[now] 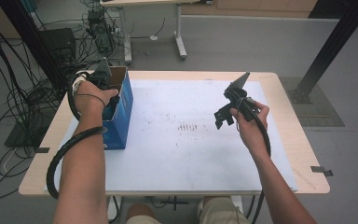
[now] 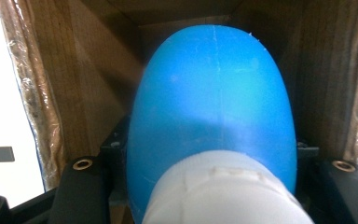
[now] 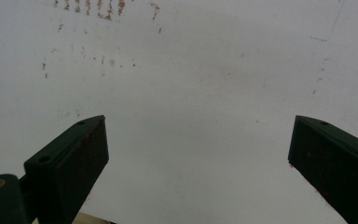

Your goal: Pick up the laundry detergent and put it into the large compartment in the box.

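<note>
At the table's (image 1: 289, 140) left edge stands an open blue cardboard box (image 1: 121, 112), and the left gripper (image 1: 103, 81) reaches down into it. In the left gripper view a blue rounded object with a white end (image 2: 212, 116) sits between the two jaws inside the brown box walls (image 2: 88, 84); the jaws seem pressed against its sides, though the contact itself is hidden. The right gripper (image 1: 223, 119) hangs over the white mat (image 1: 177, 154) toward the right edge, jaws spread wide with nothing between them.
</note>
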`<state>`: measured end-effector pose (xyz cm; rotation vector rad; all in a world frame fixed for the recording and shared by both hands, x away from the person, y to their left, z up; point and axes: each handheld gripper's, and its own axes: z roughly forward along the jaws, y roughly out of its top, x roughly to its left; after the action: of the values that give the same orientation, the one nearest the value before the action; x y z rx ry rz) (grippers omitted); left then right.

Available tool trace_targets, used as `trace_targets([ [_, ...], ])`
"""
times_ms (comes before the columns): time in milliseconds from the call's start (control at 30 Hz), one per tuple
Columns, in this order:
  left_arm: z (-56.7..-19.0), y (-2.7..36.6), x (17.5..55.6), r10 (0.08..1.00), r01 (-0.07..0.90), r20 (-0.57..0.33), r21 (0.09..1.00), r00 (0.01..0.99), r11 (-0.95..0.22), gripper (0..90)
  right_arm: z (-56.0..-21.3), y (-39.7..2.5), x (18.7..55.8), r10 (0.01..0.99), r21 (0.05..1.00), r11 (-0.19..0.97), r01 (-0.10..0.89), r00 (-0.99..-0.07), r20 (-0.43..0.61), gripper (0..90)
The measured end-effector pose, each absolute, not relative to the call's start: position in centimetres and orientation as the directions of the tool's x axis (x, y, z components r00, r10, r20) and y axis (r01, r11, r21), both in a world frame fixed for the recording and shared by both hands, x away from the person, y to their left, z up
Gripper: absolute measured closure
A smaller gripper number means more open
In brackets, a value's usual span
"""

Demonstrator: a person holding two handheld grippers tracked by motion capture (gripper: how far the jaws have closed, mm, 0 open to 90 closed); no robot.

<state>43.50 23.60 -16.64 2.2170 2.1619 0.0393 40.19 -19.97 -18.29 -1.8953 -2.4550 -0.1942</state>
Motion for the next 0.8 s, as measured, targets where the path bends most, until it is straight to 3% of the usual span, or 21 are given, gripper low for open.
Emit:
trace_targets([
  [800,-16.64,23.48,43.33,1.000,0.998,-0.009,0.056,0.028,-0.028,37.8,-18.10,-20.10,39.98,0.962,0.086,0.244,0.966,-0.252,0.107,4.8],
])
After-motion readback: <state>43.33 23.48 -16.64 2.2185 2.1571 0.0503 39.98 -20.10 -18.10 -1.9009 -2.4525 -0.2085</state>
